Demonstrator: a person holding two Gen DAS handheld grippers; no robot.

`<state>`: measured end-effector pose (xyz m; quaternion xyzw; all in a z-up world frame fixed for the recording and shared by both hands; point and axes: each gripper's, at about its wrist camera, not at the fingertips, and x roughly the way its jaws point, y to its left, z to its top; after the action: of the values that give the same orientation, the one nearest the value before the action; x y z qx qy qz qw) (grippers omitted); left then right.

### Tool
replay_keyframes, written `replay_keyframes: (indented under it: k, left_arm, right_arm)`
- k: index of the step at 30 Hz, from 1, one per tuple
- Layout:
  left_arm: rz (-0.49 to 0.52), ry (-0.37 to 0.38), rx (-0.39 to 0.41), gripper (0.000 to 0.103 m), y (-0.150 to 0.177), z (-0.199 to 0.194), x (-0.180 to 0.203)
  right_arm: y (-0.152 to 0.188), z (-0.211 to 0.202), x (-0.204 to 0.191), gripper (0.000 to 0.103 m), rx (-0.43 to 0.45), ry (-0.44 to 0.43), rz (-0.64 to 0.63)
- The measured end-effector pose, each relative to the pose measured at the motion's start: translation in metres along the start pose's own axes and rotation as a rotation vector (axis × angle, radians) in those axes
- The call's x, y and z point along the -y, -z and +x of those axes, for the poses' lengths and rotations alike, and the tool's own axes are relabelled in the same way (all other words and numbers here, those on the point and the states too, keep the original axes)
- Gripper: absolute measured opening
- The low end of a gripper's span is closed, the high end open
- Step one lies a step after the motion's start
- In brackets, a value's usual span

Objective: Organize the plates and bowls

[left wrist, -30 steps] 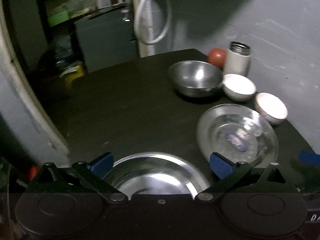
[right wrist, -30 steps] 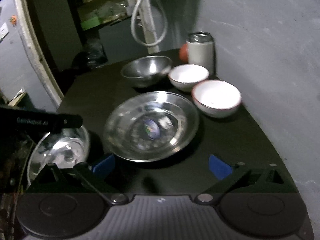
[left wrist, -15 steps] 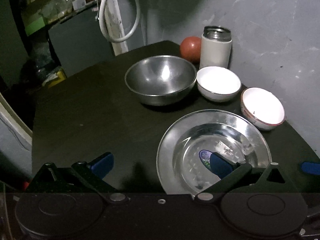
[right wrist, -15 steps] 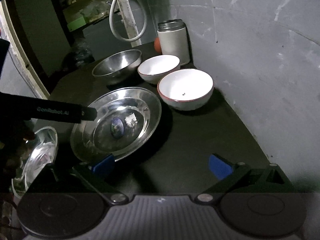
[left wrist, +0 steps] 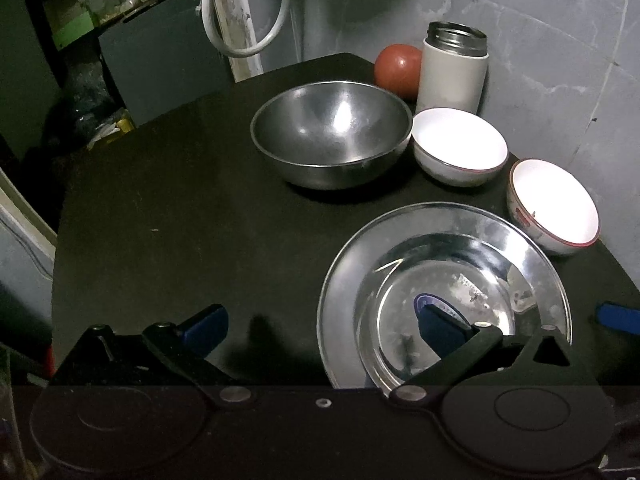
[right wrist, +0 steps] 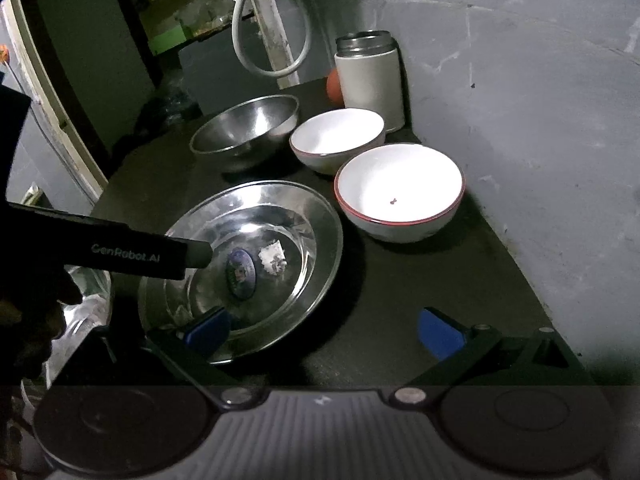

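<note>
A wide steel plate [left wrist: 444,280] [right wrist: 248,256] lies on the black table [left wrist: 180,216]. Behind it stand a steel bowl [left wrist: 332,132] [right wrist: 244,128] and two white bowls, the far one [left wrist: 460,144] [right wrist: 336,140] and the near red-rimmed one [left wrist: 556,204] [right wrist: 400,188]. My left gripper [left wrist: 320,330] is open, its right finger over the plate's near part. My right gripper [right wrist: 324,330] is open, its left finger over the plate's near rim. A second steel plate [right wrist: 84,320] shows at the left edge in the right wrist view, partly hidden by the other gripper's body.
A white flask [left wrist: 454,68] [right wrist: 370,80] with a steel neck and a red tomato [left wrist: 398,70] stand at the table's back corner against the grey wall [right wrist: 540,120]. A white hose [left wrist: 240,12] hangs behind. Dark cabinets and shelves lie beyond the table's far edge.
Both grippers have swung right and closer to the dishes. The left view has left the second steel plate and now faces the wide plate; the right view has neared the white bowls.
</note>
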<state>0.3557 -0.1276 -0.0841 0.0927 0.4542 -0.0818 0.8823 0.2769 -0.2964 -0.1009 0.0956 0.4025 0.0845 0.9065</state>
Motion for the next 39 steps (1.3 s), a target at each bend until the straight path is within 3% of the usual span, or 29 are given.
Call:
replay_keyframes:
  k: [5, 9, 12, 17, 24, 25, 39]
  left_arm:
    - [-0.008, 0.021, -0.008, 0.09, 0.002, 0.002, 0.001]
    - [-0.027, 0.028, -0.017, 0.081, 0.002, 0.004, 0.001]
    - [-0.044, 0.023, -0.023, 0.074, 0.003, 0.005, -0.001]
    - [-0.063, 0.032, -0.029, 0.052, 0.003, 0.006, -0.005]
    - [-0.075, 0.071, -0.018, 0.034, 0.006, 0.002, -0.006]
    - [-0.072, 0.081, -0.016, 0.03, 0.007, 0.0, -0.005]
    - [-0.049, 0.104, 0.013, 0.028, 0.021, -0.023, -0.007]
  right_arm:
    - [-0.002, 0.004, -0.003, 0.099, 0.004, 0.006, -0.008]
    - [-0.006, 0.007, -0.007, 0.083, 0.008, 0.023, -0.03]
    - [-0.008, 0.009, -0.009, 0.078, 0.009, 0.022, -0.031]
    - [-0.008, 0.009, -0.012, 0.06, 0.012, 0.031, -0.048]
    - [-0.005, 0.008, -0.021, 0.036, 0.014, 0.039, -0.082]
    - [-0.004, 0.008, -0.023, 0.036, 0.016, 0.044, -0.09]
    - [0.006, -0.013, -0.034, 0.035, 0.027, 0.06, -0.084]
